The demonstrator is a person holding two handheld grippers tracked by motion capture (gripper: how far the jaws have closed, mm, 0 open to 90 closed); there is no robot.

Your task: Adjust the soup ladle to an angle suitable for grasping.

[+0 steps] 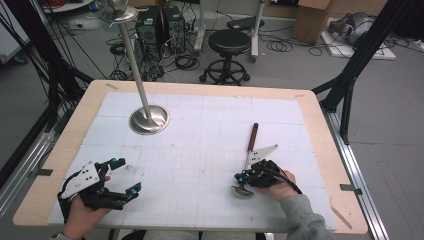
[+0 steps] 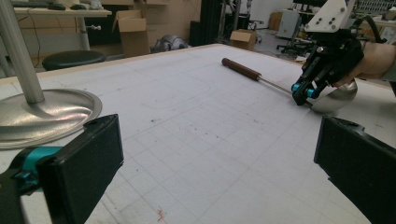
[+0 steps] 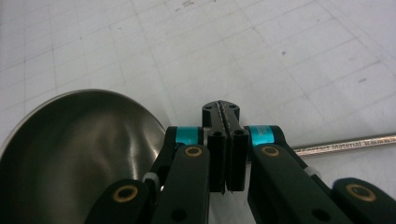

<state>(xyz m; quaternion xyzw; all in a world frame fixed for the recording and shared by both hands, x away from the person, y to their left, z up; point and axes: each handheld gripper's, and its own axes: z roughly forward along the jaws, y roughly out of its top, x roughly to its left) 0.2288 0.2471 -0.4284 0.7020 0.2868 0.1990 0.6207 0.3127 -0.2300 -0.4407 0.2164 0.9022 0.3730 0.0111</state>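
Pinching the thin steel shaft of a long wooden-handled metal ladle (image 1: 248,150) at lower right of the high view, the right gripper (image 1: 243,175) is clamped near the bowl and may slip or tip, while the left gripper (image 1: 125,176) gapes empty lower left.

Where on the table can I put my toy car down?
Best is the bare middle, between the stand base and the ladle. The far right corner is free too. It's crowded near the left gripper and the right gripper.
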